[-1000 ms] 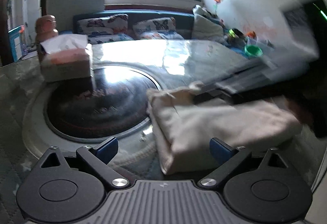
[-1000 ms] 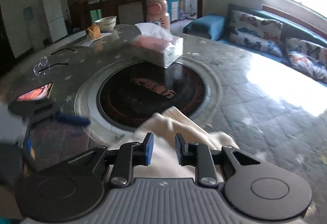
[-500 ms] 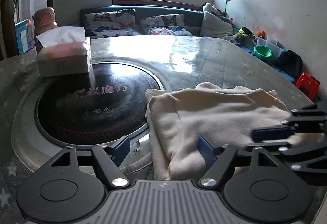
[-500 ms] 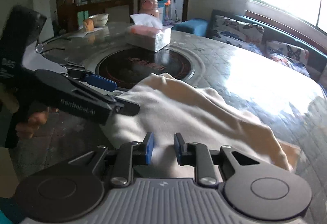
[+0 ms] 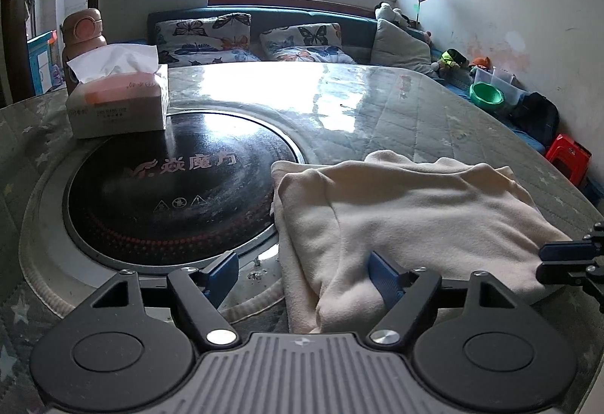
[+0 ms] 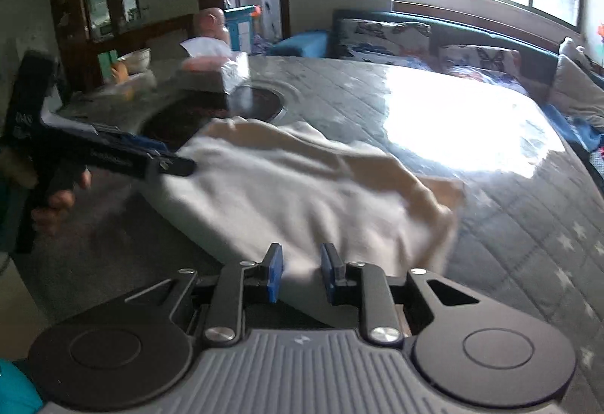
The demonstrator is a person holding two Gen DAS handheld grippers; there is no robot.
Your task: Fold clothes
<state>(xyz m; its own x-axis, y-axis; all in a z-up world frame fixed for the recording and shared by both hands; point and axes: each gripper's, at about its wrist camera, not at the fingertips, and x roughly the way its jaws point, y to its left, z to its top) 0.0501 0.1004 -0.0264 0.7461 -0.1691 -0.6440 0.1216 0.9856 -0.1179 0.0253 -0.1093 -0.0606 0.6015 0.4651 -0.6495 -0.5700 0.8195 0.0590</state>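
Note:
A cream garment (image 5: pixel 407 210) lies folded into a rough rectangle on the round table, partly over the rim of the black cooktop (image 5: pixel 177 195). My left gripper (image 5: pixel 305 274) is open, its fingers straddling the garment's near left corner. In the right wrist view the garment (image 6: pixel 302 195) spreads ahead. My right gripper (image 6: pixel 301 276) is at the garment's near edge, its jaws a small gap apart with nothing between them. The right gripper's tips (image 5: pixel 566 259) show at the garment's right edge in the left wrist view. The left gripper (image 6: pixel 151 161) reaches the cloth's left edge.
A tissue box (image 5: pixel 117 104) stands at the cooktop's far left, with a pink bottle (image 5: pixel 81 32) behind it. The quilted table (image 5: pixel 396 111) extends beyond the garment. A sofa with butterfly cushions (image 5: pixel 302 40) lies behind. A red stool (image 5: pixel 570 157) stands at right.
My right gripper has pulled back from over the garment to its near right edge and its jaws have parted a little. My left gripper has drawn back slightly and stays open.

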